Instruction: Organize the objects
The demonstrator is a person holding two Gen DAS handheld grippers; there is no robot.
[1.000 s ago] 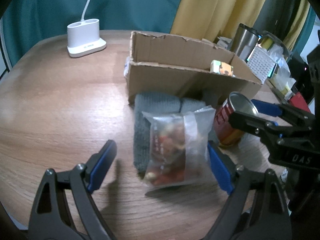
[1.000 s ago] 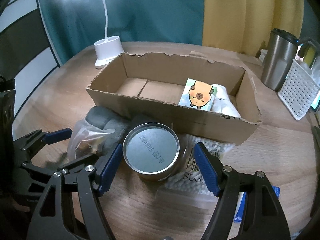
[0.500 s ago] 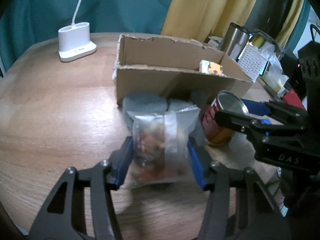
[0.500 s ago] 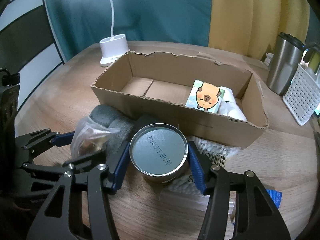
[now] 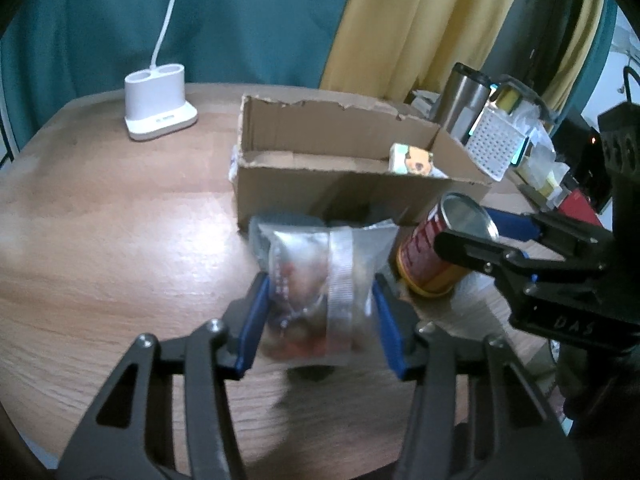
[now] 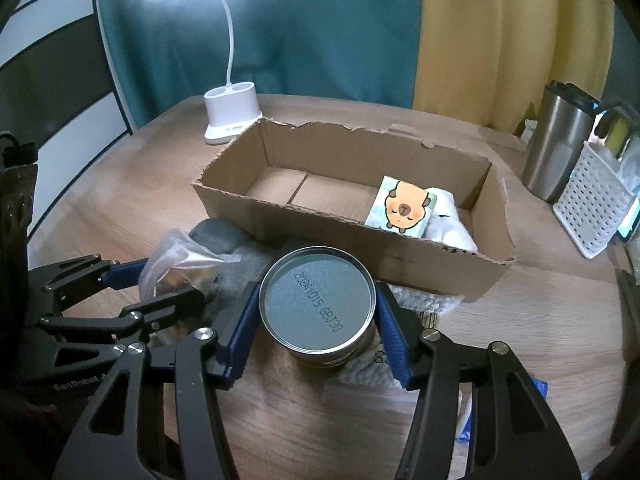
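Blue fingers (image 5: 251, 320) clamp snack bag (image 5: 320, 288); others (image 6: 390, 330) clamp can (image 6: 318, 304).

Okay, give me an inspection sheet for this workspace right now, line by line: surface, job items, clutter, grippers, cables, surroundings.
Surface: wooden table, round-edged.
Job's things: snack bag and tin can in front of the open cardboard box; capybara-print pack and white wad inside it; grey cloth under the bag.
Clutter: steel tumbler, white perforated basket, cotton swab pack beneath the can.
Grippers: left gripper shut on the snack bag; right gripper shut on the tin can.
Cables: nothing seen.
Surroundings: white lamp base, teal and yellow curtains.
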